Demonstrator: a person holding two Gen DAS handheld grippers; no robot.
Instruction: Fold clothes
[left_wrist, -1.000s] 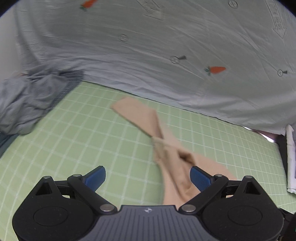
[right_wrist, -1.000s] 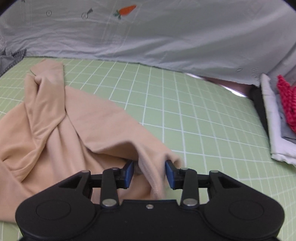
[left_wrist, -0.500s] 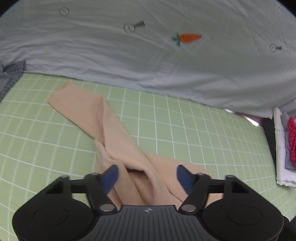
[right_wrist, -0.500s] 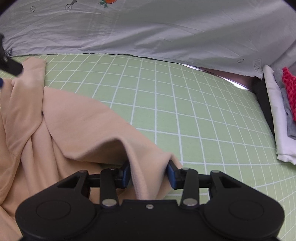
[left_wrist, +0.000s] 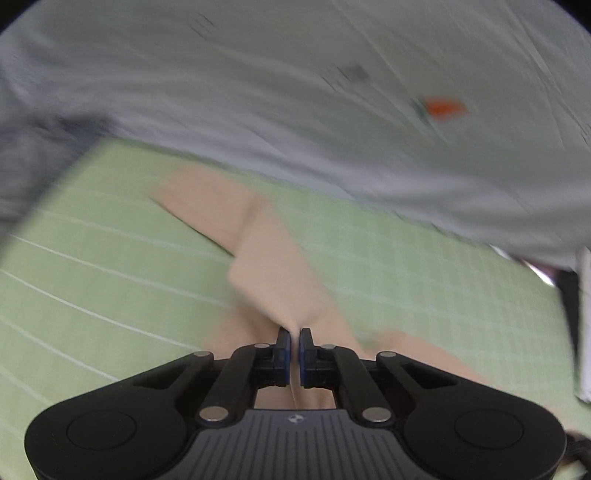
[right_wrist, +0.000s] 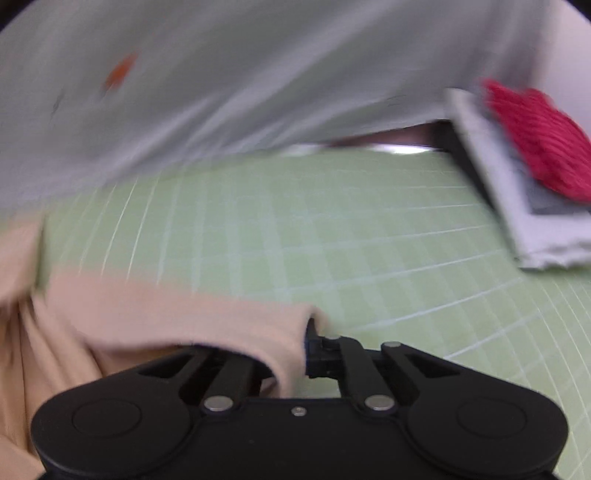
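Your left claw (left_wrist: 294, 338) has just closed, and its blue pads now pinch a thin ridge of the peach garment (left_wrist: 273, 273) between them. From that pinch the cloth runs away from you as a long folded strip across the green grid mat (left_wrist: 92, 258), ending near the mat's far edge, just short of the pale blue sheet (left_wrist: 295, 92) with its orange carrot print (left_wrist: 443, 108). A crumpled grey cloth (left_wrist: 33, 155) lies at the far left, though the blur hides its shape.

Your right claw (right_wrist: 304, 345) has also just closed, and it grips a rolled hem of the same peach garment (right_wrist: 166, 317). The fabric drapes over the claw's left finger and hides it; only the right finger (right_wrist: 314, 347) shows. From there the garment spreads to the left and bunches in folds at the lower left of the right wrist view. The mat (right_wrist: 332, 229) ahead of this claw is bare green grid. At the far right edge of the surface sits a stack of folded clothes (right_wrist: 524, 229), white at the bottom, grey above it, with a red knit piece (right_wrist: 535, 136) on top.
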